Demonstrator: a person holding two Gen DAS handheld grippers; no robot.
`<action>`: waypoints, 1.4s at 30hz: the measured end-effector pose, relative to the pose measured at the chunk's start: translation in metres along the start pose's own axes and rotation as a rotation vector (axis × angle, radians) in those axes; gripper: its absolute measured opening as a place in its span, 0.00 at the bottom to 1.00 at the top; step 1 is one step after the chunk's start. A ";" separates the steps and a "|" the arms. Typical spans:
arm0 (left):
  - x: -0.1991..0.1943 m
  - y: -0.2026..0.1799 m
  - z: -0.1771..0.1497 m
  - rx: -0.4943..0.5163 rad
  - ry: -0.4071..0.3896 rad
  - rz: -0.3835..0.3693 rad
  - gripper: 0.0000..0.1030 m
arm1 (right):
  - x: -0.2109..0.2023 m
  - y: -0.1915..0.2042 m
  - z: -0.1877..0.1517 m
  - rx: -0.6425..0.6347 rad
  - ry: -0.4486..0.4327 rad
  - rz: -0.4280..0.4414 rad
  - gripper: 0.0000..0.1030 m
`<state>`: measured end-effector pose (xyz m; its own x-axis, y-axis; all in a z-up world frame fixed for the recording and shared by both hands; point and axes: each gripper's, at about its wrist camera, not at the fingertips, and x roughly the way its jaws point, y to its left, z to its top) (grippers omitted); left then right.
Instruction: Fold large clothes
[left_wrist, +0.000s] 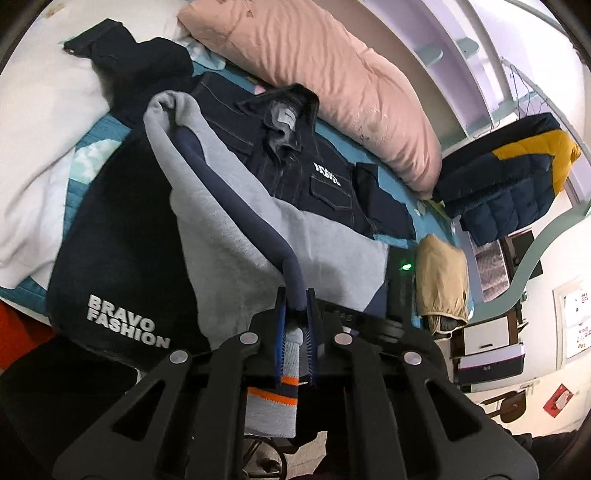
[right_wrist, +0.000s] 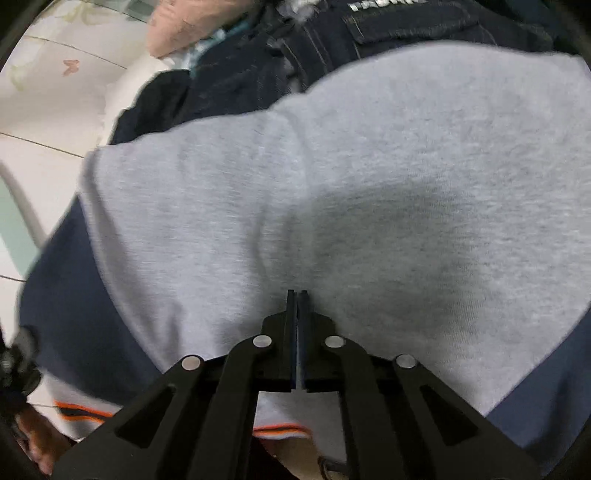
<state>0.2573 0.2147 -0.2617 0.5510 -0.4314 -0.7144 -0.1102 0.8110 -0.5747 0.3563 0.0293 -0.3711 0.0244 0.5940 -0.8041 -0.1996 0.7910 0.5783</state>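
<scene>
Your left gripper (left_wrist: 296, 295) points steeply down over the bed, its jaws drawn in tight on the grey sweatshirt (left_wrist: 236, 229): a navy rolled band (left_wrist: 236, 206) of the garment runs straight into the gap between the blue pads, and the ribbed cuff (left_wrist: 286, 373) with its orange and navy stripes hangs out below them toward the camera. From that pinch the sweatshirt slopes away, draped over a black garment printed BRAVO FASHION (left_wrist: 127, 325) and over the dark denim jacket (left_wrist: 295, 155) lying open, collar up, on the teal bedsheet (left_wrist: 399, 184). Your right gripper (right_wrist: 297, 293) also tilts steeply down, its jaws brought almost together with only a thin slit between them, tips right at the grey fleece; whether a fold of cloth is caught there I cannot tell. The left view gives you the wider layout: a pink pillow (left_wrist: 314, 66) along the far edge of the bed, a white duvet (left_wrist: 40, 129) at the left, a navy and yellow puffer jacket (left_wrist: 517, 177) hanging at the right, a tan garment (left_wrist: 441, 277) below it. The right view shows none of that; the sweatshirt's grey body (right_wrist: 369, 192) fills it, with navy sleeves (right_wrist: 74, 314) on either side and the striped hem (right_wrist: 280, 430) near the bottom, plus the jacket's chest pocket (right_wrist: 406, 26) at the top and pale floor tiles (right_wrist: 44, 110) at left.
</scene>
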 end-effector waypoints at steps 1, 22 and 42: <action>0.002 -0.004 -0.002 0.008 0.003 -0.003 0.08 | -0.008 0.003 -0.002 0.014 -0.012 0.032 0.07; 0.028 -0.031 -0.022 0.078 0.051 -0.028 0.09 | -0.038 0.129 -0.007 -0.325 0.078 0.013 0.12; 0.176 -0.070 0.006 0.091 0.196 -0.050 0.22 | -0.160 -0.100 -0.019 0.103 -0.170 -0.064 0.11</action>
<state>0.3667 0.0844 -0.3444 0.3811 -0.5336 -0.7550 -0.0070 0.8149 -0.5795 0.3536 -0.1475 -0.3024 0.2010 0.5510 -0.8099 -0.0915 0.8338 0.5445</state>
